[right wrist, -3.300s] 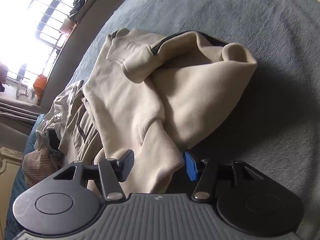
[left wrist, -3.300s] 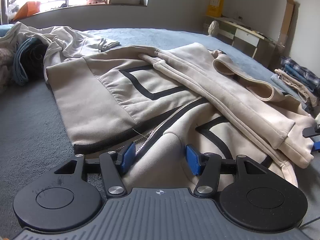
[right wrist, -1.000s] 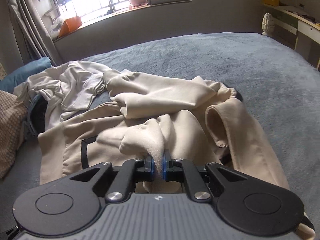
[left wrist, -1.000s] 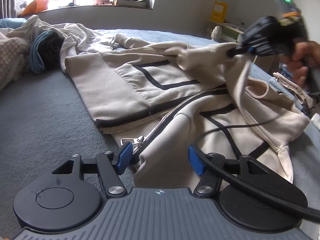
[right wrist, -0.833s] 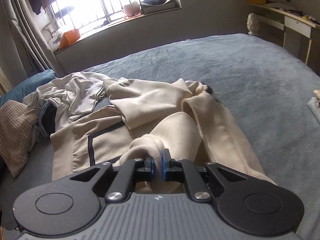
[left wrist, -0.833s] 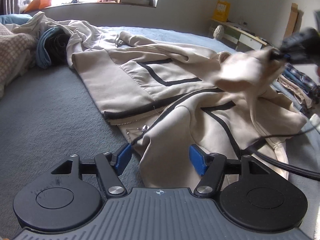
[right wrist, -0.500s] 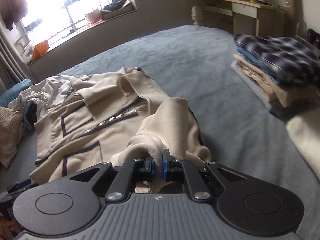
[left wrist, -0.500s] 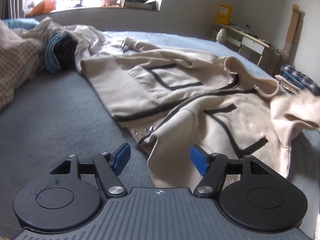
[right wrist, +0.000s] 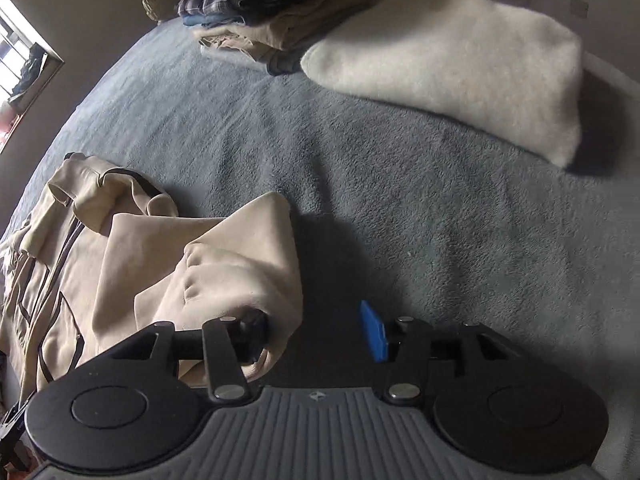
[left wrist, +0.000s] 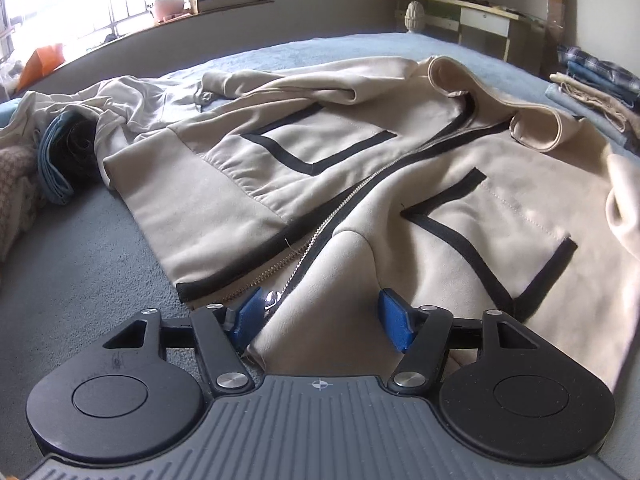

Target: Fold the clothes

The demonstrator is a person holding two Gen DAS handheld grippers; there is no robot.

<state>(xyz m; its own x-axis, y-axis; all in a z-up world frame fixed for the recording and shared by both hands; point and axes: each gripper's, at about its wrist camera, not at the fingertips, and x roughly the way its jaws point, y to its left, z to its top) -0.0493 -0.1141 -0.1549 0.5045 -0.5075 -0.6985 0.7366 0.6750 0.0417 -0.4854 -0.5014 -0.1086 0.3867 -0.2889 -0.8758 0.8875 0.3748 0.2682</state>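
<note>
One beige zip jacket [left wrist: 320, 184] spread front-up on grey-blue bed [right wrist: 360, 168] | sleeve [right wrist: 240, 264] thrown out to jacket's side, just let go | right gripper [right wrist: 316, 328] jaws just opened, sleeve cloth against one finger only | left gripper [left wrist: 320, 316] jaws apart, narrowing, astride hem, no clamp.

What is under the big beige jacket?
The beige jacket lies spread on a grey-blue blanket, which shows all around it. Anything else beneath the jacket is covered.
</note>
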